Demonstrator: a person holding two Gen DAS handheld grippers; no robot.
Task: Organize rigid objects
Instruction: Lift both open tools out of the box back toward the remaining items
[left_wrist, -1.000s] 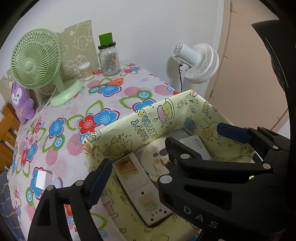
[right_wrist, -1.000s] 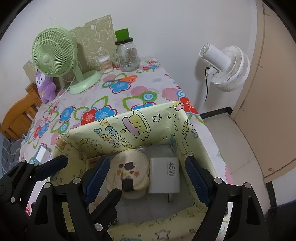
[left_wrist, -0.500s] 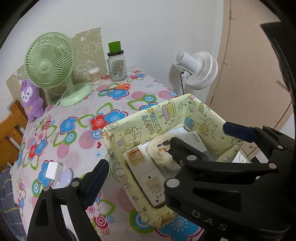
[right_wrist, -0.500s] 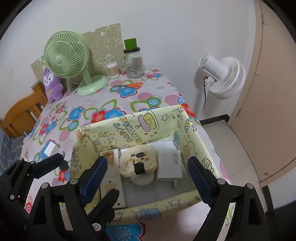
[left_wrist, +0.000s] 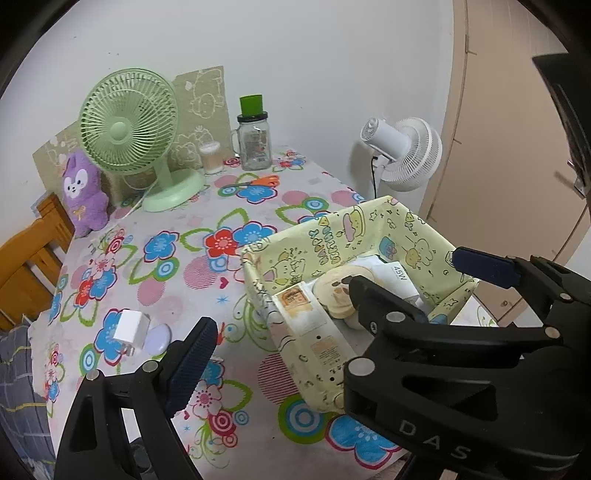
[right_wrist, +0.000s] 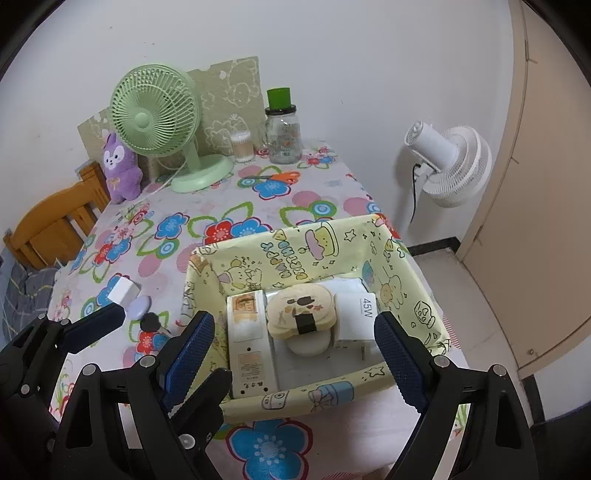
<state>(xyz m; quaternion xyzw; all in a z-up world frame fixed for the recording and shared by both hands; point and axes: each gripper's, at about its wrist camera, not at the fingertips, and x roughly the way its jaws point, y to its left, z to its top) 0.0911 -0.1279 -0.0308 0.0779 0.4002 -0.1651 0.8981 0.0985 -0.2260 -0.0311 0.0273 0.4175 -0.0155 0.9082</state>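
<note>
Right wrist view: my right gripper (right_wrist: 295, 354) is hanging wide and holding nothing above the yellow basket (right_wrist: 332, 397); my left gripper (left_wrist: 332, 299) is also gaping wide, 2 chargers between.

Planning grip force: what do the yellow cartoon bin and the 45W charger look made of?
Yellow cartoon bin: seemingly coated fabric, faint sheen; its walls bow and sag. 45W charger: looks like matte white hard plastic, with crisp flat faces and square edges.

I see open bench (right_wrist: 229, 206) between the green fan (right_wrist: 159, 114) and the fabric bin (right_wrist: 317, 397). The bin floor is packed: remote (right_wrist: 249, 339), round case (right_wrist: 301, 310), 45W charger (right_wrist: 356, 314). A white adapter (right_wrist: 120, 291) sits left of it.
</note>
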